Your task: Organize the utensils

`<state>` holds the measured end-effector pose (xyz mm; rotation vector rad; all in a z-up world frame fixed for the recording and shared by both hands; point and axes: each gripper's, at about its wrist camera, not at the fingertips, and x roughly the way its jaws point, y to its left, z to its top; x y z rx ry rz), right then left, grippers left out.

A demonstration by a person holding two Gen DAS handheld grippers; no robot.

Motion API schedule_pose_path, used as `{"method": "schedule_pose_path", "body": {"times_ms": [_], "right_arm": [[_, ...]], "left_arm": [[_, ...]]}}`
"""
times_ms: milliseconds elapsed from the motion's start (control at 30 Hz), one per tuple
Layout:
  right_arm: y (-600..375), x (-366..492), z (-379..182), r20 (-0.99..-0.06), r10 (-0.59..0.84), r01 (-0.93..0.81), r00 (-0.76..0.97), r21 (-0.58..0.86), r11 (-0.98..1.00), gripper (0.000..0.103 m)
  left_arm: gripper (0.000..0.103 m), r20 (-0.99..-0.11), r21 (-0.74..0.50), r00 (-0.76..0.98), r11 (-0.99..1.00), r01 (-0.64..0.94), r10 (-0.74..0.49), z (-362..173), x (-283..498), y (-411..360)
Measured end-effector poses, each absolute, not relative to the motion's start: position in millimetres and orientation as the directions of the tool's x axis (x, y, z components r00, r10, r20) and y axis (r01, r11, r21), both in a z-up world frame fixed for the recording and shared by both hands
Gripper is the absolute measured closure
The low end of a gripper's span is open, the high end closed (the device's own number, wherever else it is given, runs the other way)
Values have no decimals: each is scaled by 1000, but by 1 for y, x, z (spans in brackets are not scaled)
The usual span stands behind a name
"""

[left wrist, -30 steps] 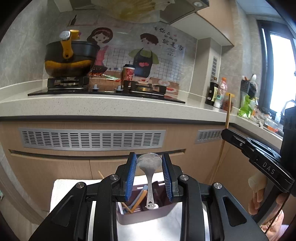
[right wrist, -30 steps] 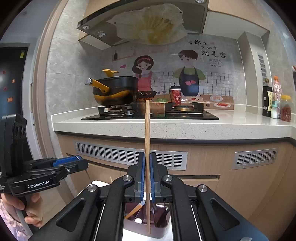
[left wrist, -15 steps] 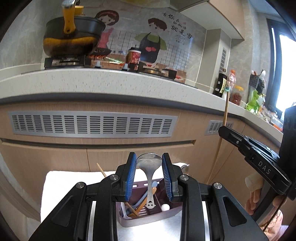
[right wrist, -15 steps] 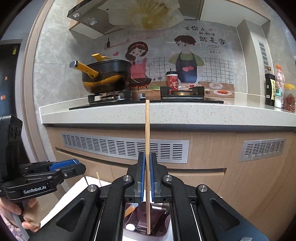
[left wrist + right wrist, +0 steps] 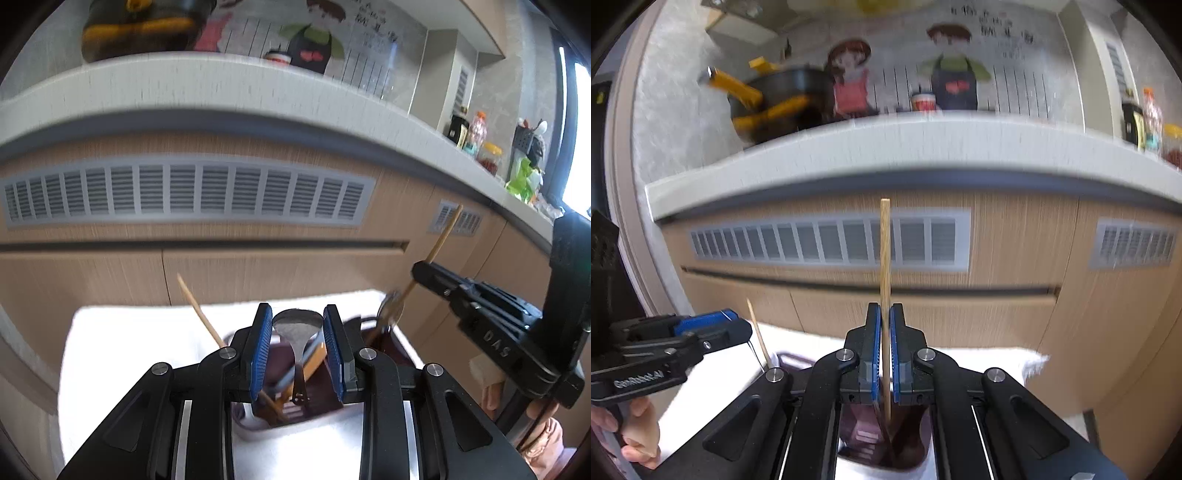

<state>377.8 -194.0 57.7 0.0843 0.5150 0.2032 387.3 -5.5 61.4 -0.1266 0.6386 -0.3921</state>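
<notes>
1. Loose chopstick (image 5: 201,310): wood, leans up-left out of holder's left end, tip toward cabinet fronts.

2. Left gripper (image 5: 298,347): jaws narrow, blue pads clamped on bowl of metal spoon (image 5: 297,325). Spoon's long axis runs top to bottom, bowl up, handle end hanging down into holder. Printed on gripper body, seen from right wrist view: "GenRobot.AI".

3. Utensil holder (image 5: 295,419): purple-brown plastic caddy w/ compartments, standing on white cloth (image 5: 122,350), nearer cloth's right edge than its left. Sits directly under both grippers. Orange and blue-grey handled pieces already inside; exact compartments can't tell, blurred.

4. Right gripper (image 5: 885,350): jaws fully closed on a single chopstick (image 5: 885,251), held upright, long axis vertical, lower tip reaching into holder's dark compartment (image 5: 905,439). Body lettering: "DAS".

5. Key relation (judgement): both utensils hang handle/tip-down over holder mouth; right-hand chopstick looks deeper in, so prob. nearer to release. Next move likely needs only a straight drop and opening of the pads.

6. Backdrop: worktop edge (image 5: 923,147), pan, cartoon wall panel w/ Chinese script, too blurred to read.
</notes>
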Motion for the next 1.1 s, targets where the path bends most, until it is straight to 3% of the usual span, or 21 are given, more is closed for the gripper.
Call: {"method": "schedule_pose_path", "body": {"times_ms": [67,133,200,267,367,467,533,667,800,967,1100], "right_arm": [[-194,383,41,-548,239,-182,802,157,971,98],[-195,386,27,-595,250,-175,764,182,968,92],[-196,385,16,-631,244,-165,736,184,969,68],[-197,379,10,-645,251,-164,722,193,967,59],[-197,365,8,-655,241,-162,716,180,970,57],[-197,341,15,-639,215,-146,738,160,976,54],[-197,319,23,-615,199,-133,763,152,979,48],[-194,269,35,-544,144,-92,826,122,988,19],[-191,226,34,-540,117,-69,834,108,992,5],[-197,184,22,-582,79,-33,809,90,995,1],[-200,154,14,-598,5,21,801,37,999,0]], "left_arm": [[72,-583,-235,712,920,314,-392,48,387,-9],[58,-607,-241,693,922,305,-388,37,387,-10],[49,-623,-252,682,924,287,-382,28,385,-8],[49,-628,-247,686,930,272,-368,25,380,-7],[47,-622,-241,704,939,244,-343,27,364,-1],[42,-604,-247,723,941,229,-335,33,343,7],[31,-584,-233,750,949,210,-309,39,320,12],[23,-551,-197,790,962,189,-268,48,275,15],[14,-538,-138,816,977,162,-211,47,228,15],[3,-523,-28,845,994,110,-108,33,174,7],[0,-530,-29,842,994,106,-105,23,145,1]]}}
